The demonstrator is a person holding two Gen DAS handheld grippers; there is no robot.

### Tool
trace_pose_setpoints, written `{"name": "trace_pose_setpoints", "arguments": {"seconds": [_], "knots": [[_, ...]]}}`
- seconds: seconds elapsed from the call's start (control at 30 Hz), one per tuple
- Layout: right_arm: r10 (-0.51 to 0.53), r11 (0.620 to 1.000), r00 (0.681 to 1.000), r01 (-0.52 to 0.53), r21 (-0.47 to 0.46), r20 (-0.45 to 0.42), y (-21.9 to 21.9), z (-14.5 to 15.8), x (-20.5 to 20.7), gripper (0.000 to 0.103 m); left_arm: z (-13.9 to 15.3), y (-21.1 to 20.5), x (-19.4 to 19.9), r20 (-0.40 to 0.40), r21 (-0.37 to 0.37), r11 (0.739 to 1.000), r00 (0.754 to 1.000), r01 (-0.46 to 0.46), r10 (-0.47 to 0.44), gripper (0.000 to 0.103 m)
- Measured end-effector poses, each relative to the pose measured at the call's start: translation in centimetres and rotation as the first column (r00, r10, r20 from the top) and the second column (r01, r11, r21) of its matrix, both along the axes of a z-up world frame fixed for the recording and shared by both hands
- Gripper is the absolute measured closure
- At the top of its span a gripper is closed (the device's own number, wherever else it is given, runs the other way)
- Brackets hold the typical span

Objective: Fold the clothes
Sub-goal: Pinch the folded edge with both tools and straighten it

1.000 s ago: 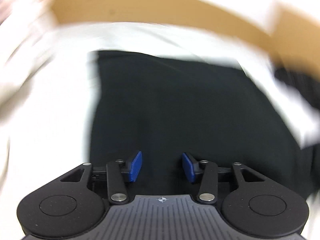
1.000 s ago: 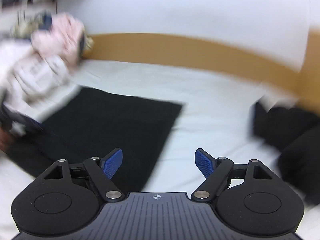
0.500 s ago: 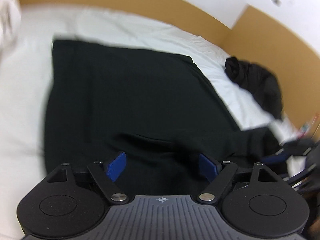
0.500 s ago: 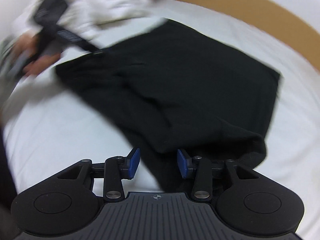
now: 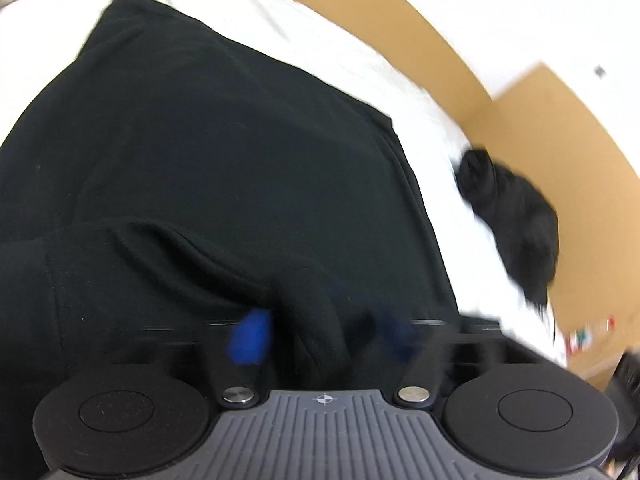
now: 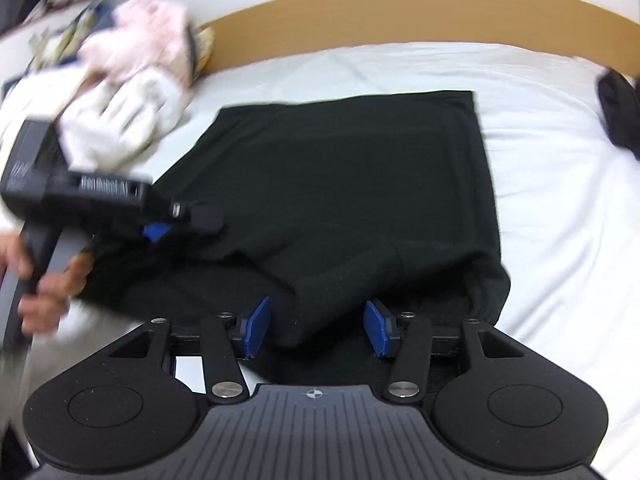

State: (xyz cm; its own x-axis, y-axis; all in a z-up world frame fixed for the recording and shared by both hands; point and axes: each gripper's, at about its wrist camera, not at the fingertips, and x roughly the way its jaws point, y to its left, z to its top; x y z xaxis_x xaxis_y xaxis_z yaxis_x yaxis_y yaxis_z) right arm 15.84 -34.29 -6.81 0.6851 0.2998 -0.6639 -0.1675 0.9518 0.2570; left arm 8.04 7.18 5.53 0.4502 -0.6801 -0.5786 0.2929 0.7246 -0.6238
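Note:
A black garment (image 5: 220, 140) lies spread flat on the white bed sheet (image 6: 560, 200), and its near edge is bunched into a raised fold (image 6: 360, 272). My right gripper (image 6: 318, 331) is open at that near edge, with the fold lying between its blue pads. My left gripper (image 5: 322, 336) is motion-blurred, its pads apart around a ridge of the same fabric at the garment's near left corner. In the right wrist view one blue pad (image 6: 156, 232) of the left gripper shows over the cloth, and a hand (image 6: 52, 284) holds its handle.
A pile of light pink and white clothes (image 6: 132, 80) sits at the bed's far left. A crumpled black bundle (image 5: 512, 216) lies at the right edge of the bed, seen also as a dark bundle (image 6: 620, 112). A tan wooden headboard (image 6: 400, 12) borders the far side.
Both grippers dropped to the garment's near edge. The right gripper's pads spread wider than half a second ago. The left pads have come closer together around a fabric ridge.

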Motion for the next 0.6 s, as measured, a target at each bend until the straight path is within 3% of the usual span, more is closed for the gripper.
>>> {"name": "trace_pose_setpoints", "arguments": {"seconds": [0.03,0.07,0.17,0.23,0.27,0.33,0.4,0.5,0.6], "knots": [[-0.020,0.999,0.999,0.019,0.031,0.033,-1.0,-0.1,0.5,0.090,0.0,0.1,0.0,0.002,-0.021,1.000,1.000,-0.020,0.020,0.089],[-0.040,0.997,0.998,0.037,0.062,0.055,-1.5,-0.1,1.1,0.098,0.1,0.2,0.0,0.004,-0.041,0.998,0.999,-0.039,0.040,0.092],[-0.058,0.993,0.993,0.047,0.106,0.102,-2.6,0.7,3.3,0.098,0.2,0.6,0.1,0.006,-0.103,0.990,0.995,-0.098,0.099,0.093],[-0.021,0.999,0.982,0.015,0.030,0.189,-2.1,2.3,4.4,0.098,0.4,0.9,0.0,0.015,-0.143,0.980,0.990,-0.137,0.141,0.093],[0.000,1.000,0.973,0.002,-0.010,0.231,-1.9,3.1,4.9,0.098,1.1,1.0,-0.5,0.061,-0.163,0.973,0.983,-0.161,0.173,0.093],[0.023,0.996,0.949,0.003,-0.084,0.314,-1.3,4.4,5.9,0.098,2.5,1.3,-2.3,0.180,-0.227,0.952,0.952,-0.204,0.247,0.093],[0.027,0.994,0.925,0.015,-0.107,0.379,-0.8,4.8,7.7,0.098,2.8,1.4,-3.1,0.223,-0.276,0.924,0.917,-0.264,0.329,0.093],[0.105,0.988,0.924,-0.054,-0.147,0.368,0.2,4.1,11.1,0.098,2.6,1.2,-2.7,0.229,-0.295,0.870,0.854,-0.395,0.466,0.092],[0.186,0.959,0.968,-0.143,-0.245,0.166,1.6,2.4,15.6,0.092,1.2,0.9,0.6,0.167,-0.220,0.879,0.871,-0.424,0.462,0.084]]}}
